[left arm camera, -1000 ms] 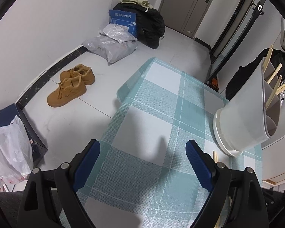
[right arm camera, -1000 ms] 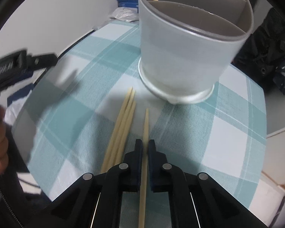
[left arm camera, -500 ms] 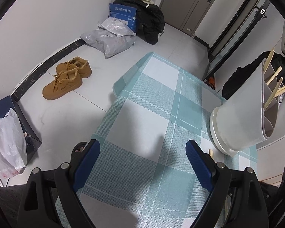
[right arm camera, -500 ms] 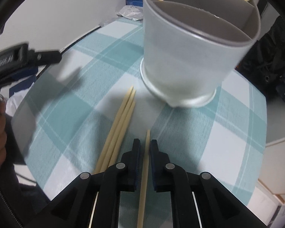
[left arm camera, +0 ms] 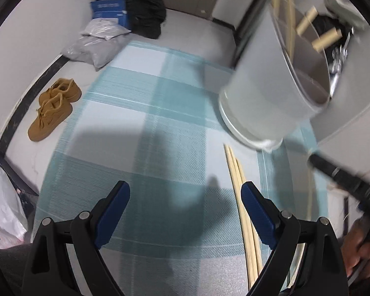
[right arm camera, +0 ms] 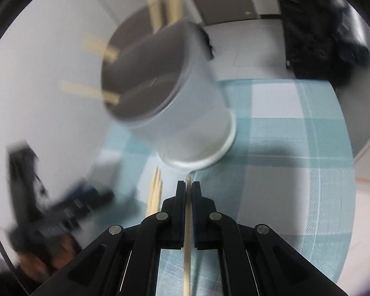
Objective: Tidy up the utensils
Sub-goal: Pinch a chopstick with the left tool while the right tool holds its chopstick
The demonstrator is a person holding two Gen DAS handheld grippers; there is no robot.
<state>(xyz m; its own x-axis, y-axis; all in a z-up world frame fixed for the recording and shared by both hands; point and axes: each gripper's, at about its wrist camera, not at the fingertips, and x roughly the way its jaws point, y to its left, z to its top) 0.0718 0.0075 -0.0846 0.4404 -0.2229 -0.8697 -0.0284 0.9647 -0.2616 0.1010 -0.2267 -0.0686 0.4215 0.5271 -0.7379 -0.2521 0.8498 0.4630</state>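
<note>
A white utensil holder (left arm camera: 266, 86) (right arm camera: 185, 113) stands on the teal checked tablecloth (left arm camera: 135, 123), with several wooden chopsticks sticking out of its compartments. Loose chopsticks (left arm camera: 239, 192) (right arm camera: 155, 190) lie side by side on the cloth in front of it. My right gripper (right arm camera: 188, 185) is lifted above the cloth, its jaws closing tight on a single chopstick (right arm camera: 188, 222) that points toward the holder's base. My left gripper (left arm camera: 185, 188) is open over the cloth with nothing between its fingers; the loose chopsticks pass just inside its right finger.
The table's left edge drops to a white floor with tan shoes (left arm camera: 53, 108), grey parcels (left arm camera: 98, 44), a blue box and a black bag (left arm camera: 140, 12). A white plastic bag (left arm camera: 2, 209) sits at the lower left. A hand (left arm camera: 362, 249) holds the blurred right gripper at the right.
My right gripper has lifted and rolled with the chopstick in it, so the holder now appears tilted to the left. My left gripper has shifted toward the holder, bringing the loose chopsticks into its view.
</note>
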